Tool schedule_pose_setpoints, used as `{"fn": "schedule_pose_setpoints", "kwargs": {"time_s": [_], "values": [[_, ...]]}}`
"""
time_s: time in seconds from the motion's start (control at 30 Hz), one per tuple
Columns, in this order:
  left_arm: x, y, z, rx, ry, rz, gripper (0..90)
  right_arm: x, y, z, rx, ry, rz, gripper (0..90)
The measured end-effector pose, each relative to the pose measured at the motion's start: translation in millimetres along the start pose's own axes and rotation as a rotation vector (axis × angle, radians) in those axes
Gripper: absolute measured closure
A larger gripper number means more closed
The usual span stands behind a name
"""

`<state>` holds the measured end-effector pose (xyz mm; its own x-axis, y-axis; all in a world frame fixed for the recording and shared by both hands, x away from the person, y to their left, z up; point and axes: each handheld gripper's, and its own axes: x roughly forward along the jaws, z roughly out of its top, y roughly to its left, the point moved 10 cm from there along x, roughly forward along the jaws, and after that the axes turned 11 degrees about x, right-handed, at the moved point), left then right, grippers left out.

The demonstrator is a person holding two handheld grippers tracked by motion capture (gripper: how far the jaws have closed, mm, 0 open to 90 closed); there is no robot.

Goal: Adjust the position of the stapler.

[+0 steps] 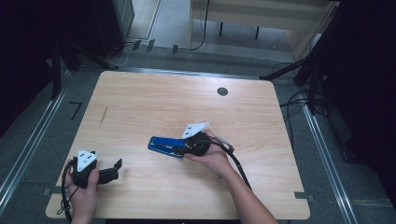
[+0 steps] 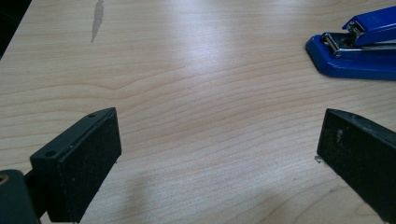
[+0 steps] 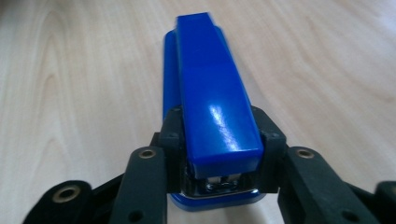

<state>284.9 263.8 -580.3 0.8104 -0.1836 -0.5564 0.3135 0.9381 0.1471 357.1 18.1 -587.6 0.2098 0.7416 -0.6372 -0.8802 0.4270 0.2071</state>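
One blue stapler [image 1: 164, 145] is seen lying on the wooden table [image 1: 154, 100], a little right of the middle, with its hinged rear end turned toward the right gripper [image 1: 187, 148]. In the right gripper view the two black jaws are placed on both sides of the stapler [image 3: 215, 98] at this rear end, and they appear to be pressed against its sides, so the stapler is judged to be clamped there. The step in hand is judged to be the taking of a firm grip before lifting. To do it well, the jaws should be kept level and square to the body, and the grip should be made firm before anything is raised, because the long front part is free and could swing down if the hold is weak. The lift should be made slowly and straight. The left gripper [image 1: 111, 171] is held near the front left corner of the table, well apart from the stapler [image 2: 359, 49], with its jaws wide apart over bare wood and nothing between them. By count: one stapler, two grippers, one table, and one small round hole [image 1: 222, 91] near the far edge.
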Motion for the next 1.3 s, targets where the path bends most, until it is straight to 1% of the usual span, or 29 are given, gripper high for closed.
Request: {"fn": "schedule_pose_setpoints", "kwargs": {"time_s": [0.07,0.17,0.23,0.27,0.3,0.37,0.4,0.43,0.5,0.53,0.57,0.73,0.9,0.93,1.1,1.17,1.23,1.3], "values": [[0.0,-0.1,-0.1,0.000,0.001,-0.001,0.0,-0.6,8.1,-2.8,-0.019,0.011,-0.001,65.5],[0.1,0.0,-0.2,0.002,0.004,-0.001,0.0,0.5,13.8,-2.6,-0.031,0.014,-0.032,65.6],[-0.1,0.0,-0.4,0.004,0.006,0.001,0.0,3.9,16.0,-0.9,-0.021,0.007,-0.059,66.1],[-0.1,-0.1,-0.3,0.003,0.005,0.000,0.0,5.8,16.4,0.7,-0.012,-0.003,-0.063,66.1],[-0.1,0.1,0.0,0.000,0.001,0.000,0.0,9.7,16.7,3.5,0.010,-0.023,-0.061,65.9],[-0.2,0.2,0.0,0.000,0.000,-0.002,0.0,11.2,16.6,4.6,0.013,-0.034,-0.060,66.1],[-0.2,0.3,0.0,0.000,0.000,-0.002,0.0,12.4,17.2,5.0,0.027,-0.050,-0.056,66.5],[-0.1,0.2,0.0,-0.001,-0.001,-0.003,0.0,12.4,17.2,5.0,0.027,-0.050,-0.056,66.5],[-0.1,-0.1,0.0,-0.001,0.000,-0.004,0.1,12.1,17.4,4.4,0.021,-0.067,-0.057,66.9],[-0.1,-0.1,0.0,-0.001,0.000,-0.004,0.0,12.1,17.4,4.4,0.021,-0.067,-0.057,66.9],[-0.1,-0.1,0.1,-0.001,-0.002,-0.004,0.0,11.4,18.5,3.6,0.013,-0.063,-0.071,67.0],[-0.5,0.5,0.3,-0.007,-0.006,-0.001,0.0,9.7,19.2,2.0,0.018,-0.056,-0.078,67.1],[-1.4,0.0,0.0,-0.007,-0.007,-0.008,0.0,2.2,20.6,-5.0,0.015,-0.055,-0.070,67.1],[-1.3,0.2,-0.1,-0.008,-0.005,-0.008,0.0,0.2,19.8,-6.8,0.009,-0.052,-0.075,67.1],[-0.8,-0.4,-0.1,0.000,-0.003,-0.005,0.0,-9.7,20.5,-16.1,0.021,-0.054,-0.075,67.1],[-0.6,-0.6,0.0,-0.001,-0.002,-0.007,0.0,-16.8,21.7,-22.7,0.021,-0.046,-0.080,67.1],[-0.5,-0.8,0.1,0.001,-0.003,-0.007,0.0,-17.7,21.7,-23.6,0.020,-0.048,-0.081,67.1],[-0.5,-0.9,0.1,0.001,-0.003,-0.008,0.0,-24.2,23.4,-30.2,0.017,-0.048,-0.078,67.1]]}}
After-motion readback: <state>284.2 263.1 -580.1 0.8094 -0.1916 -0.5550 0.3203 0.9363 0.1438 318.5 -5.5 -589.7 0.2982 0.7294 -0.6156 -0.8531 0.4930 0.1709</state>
